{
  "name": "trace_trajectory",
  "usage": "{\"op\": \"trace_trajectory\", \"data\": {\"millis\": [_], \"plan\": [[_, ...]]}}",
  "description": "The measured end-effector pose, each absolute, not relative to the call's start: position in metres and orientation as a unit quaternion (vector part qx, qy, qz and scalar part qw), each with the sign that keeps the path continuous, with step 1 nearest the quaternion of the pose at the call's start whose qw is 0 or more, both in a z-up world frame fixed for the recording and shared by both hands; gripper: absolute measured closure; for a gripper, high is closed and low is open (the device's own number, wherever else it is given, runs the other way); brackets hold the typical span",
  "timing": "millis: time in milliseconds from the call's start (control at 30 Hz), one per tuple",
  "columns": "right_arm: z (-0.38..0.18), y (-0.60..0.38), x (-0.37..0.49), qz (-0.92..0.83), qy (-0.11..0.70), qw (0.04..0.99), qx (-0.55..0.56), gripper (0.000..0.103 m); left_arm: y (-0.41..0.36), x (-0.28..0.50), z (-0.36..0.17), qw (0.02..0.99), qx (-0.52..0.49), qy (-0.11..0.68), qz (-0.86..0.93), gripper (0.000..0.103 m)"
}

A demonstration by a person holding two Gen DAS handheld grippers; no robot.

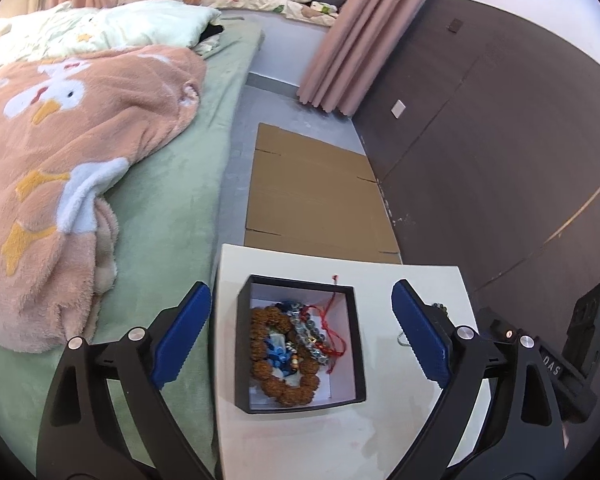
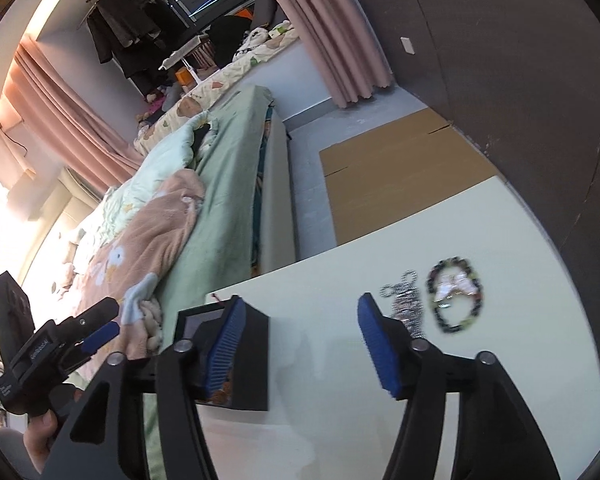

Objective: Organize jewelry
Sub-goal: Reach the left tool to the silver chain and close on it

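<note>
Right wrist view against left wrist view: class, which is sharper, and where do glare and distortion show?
Left wrist view: sharp; the beads in the black box read clearly. Right wrist view: motion-blurred, smearing the beaded bracelet; window glare washes out its left edge. Both: fisheye bending and dark corners.

From my right wrist camera I see the right gripper hanging over the white table, its blue-padded jaws spread wide with nothing between them. Taking the black box as my landmark, it sits just behind the left pad, at the table's edge. Well to the right of the box, a silver chain lies beside a dark beaded bracelet. Left of the box, off the table, the left gripper shows, held over the bed.
</note>
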State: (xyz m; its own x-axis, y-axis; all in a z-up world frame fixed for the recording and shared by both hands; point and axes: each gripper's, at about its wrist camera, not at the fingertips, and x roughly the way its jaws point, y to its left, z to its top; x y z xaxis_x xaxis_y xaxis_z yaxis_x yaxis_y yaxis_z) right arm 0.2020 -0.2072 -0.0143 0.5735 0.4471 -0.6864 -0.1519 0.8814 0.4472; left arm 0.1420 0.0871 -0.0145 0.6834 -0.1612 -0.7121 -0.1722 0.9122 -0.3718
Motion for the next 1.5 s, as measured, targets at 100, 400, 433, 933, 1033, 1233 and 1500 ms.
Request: {"op": "trace_trajectory", "data": {"millis": [100,400,433,933,1033,1233,1500], "plan": [[-0.012,-0.224,0.204,0.164,0.430,0.871,0.174,0.042,0.074,0.143,-0.010,0.900,-0.184,0.395,0.009,0.012],[-0.007,-0.268,0.206,0.140,0.431,0.872,0.185,0.033,0.015,0.159,0.003,0.907,-0.120,0.403,-0.020,0.011],[-0.008,-0.275,0.208,0.136,0.434,0.870,0.189,0.033,0.009,0.160,0.004,0.908,-0.115,0.402,-0.022,0.011],[-0.022,-0.340,0.218,0.109,0.464,0.847,0.235,0.033,-0.082,0.189,-0.007,0.891,-0.094,0.438,-0.070,0.011],[-0.024,-0.352,0.220,0.104,0.468,0.842,0.246,0.033,-0.100,0.195,-0.018,0.884,-0.084,0.453,-0.075,0.021],[-0.030,-0.369,0.223,0.089,0.479,0.835,0.255,0.033,-0.122,0.209,-0.043,0.869,-0.077,0.483,-0.080,0.035],[-0.036,-0.388,0.223,0.073,0.486,0.829,0.267,0.033,-0.153,0.228,-0.081,0.854,-0.035,0.514,-0.076,0.036]]}}
